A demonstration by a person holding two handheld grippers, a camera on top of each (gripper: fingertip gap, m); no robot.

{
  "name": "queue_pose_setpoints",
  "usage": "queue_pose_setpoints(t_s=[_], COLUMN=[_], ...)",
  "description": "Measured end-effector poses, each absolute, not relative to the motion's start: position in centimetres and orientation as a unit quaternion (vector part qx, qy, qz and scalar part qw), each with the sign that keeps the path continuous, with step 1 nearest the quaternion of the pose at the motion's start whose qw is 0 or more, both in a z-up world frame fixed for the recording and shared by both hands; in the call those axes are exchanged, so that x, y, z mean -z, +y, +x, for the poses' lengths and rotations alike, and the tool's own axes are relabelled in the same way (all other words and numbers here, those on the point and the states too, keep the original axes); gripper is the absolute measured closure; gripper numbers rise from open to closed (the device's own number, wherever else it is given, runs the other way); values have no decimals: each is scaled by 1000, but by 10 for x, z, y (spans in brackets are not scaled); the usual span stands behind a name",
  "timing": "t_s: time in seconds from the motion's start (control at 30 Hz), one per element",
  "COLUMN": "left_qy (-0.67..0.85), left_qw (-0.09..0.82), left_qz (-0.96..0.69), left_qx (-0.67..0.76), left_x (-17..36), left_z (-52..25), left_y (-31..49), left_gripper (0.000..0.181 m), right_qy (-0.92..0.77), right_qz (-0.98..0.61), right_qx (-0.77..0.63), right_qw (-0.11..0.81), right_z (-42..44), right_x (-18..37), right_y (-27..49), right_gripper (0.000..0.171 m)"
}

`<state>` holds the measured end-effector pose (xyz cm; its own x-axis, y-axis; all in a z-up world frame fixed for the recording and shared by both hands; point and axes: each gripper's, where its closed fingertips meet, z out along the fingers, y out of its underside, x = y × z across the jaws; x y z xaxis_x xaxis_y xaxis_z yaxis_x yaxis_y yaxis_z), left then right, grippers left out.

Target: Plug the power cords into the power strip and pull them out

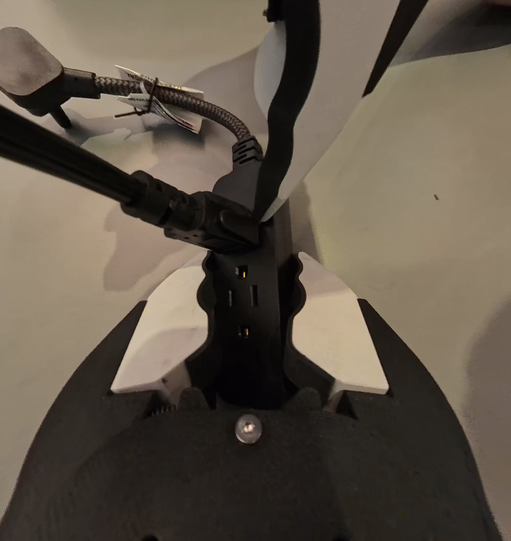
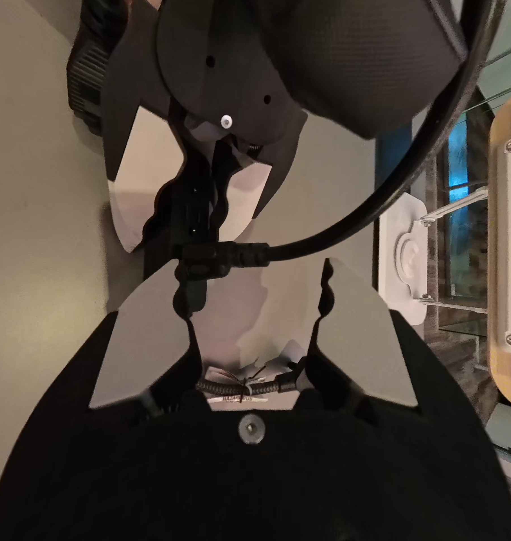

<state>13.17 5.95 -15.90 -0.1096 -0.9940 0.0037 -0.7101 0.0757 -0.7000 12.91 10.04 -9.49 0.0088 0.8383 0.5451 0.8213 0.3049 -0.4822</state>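
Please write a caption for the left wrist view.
Left gripper clamps the power strip; right gripper reaches its black plug.

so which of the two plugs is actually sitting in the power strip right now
The black angled plug with the smooth thick cord sits in the black power strip; the grey flat plug on the braided cord lies loose on the table.

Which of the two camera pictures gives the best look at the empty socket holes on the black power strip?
The left wrist view: the power strip faces the camera, its empty slots clear between the left gripper jaws. The right wrist view shows the strip edge-on and dark, its holes barely visible.
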Motion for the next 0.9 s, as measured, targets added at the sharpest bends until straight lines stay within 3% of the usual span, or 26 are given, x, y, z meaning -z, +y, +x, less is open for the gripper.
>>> queue_pose_setpoints(t_s=[0.53,0.67,0.9], left_qy=[704,703,691], left_qw=[242,242,242], left_qz=[-601,-603,-618], left_qx=[290,290,288], left_x=[159,159,159], left_z=[134,135,136], left_y=[47,47,50], left_gripper=[134,134,134], right_qy=[-711,-686,-661], right_qz=[-616,-633,-609], right_qx=[-19,-20,18], right_qw=[340,358,438], right_z=[127,131,134], right_x=[106,105,96], right_y=[87,92,89], right_gripper=[80,68,74])
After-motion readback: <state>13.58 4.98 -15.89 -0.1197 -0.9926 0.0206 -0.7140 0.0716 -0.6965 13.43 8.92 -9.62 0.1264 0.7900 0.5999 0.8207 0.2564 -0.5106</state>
